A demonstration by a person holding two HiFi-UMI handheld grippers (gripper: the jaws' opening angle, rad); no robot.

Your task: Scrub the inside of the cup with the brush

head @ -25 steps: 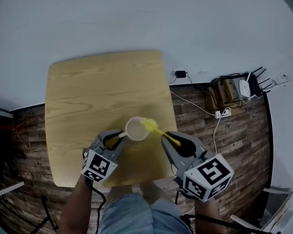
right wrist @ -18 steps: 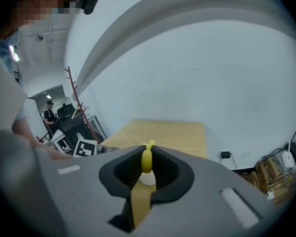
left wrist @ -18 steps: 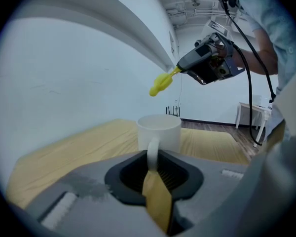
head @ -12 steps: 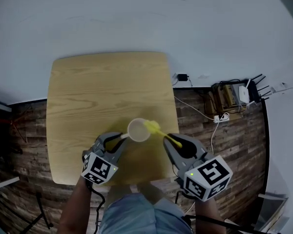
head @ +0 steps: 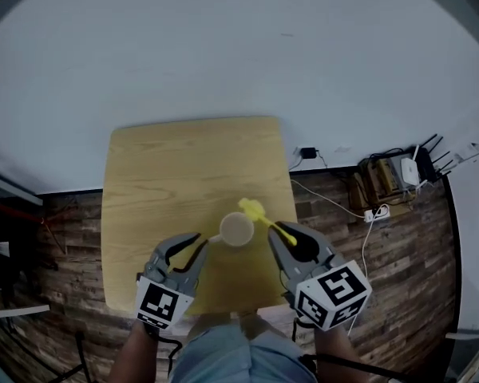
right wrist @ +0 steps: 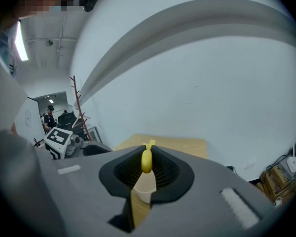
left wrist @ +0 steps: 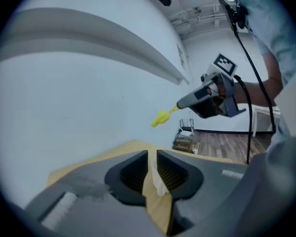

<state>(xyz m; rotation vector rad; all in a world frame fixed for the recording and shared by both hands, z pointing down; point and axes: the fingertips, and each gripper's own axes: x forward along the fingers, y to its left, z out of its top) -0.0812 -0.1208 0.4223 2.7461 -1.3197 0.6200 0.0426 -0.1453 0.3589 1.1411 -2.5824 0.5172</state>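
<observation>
With left hand-held gripper (head: 201, 240) pinching the handle of the small cream cup (head: 236, 230), steadies it mouth-up over the pale wooden surface (head: 184, 166) and, right hand-held gripper (head: 286, 234) clamped on the slim yellow plastic brush (head: 260, 215), poises its head near the rim, seemingly ready to scrub inside.

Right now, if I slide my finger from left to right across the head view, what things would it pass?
left gripper → cup → brush → right gripper → white router
</observation>
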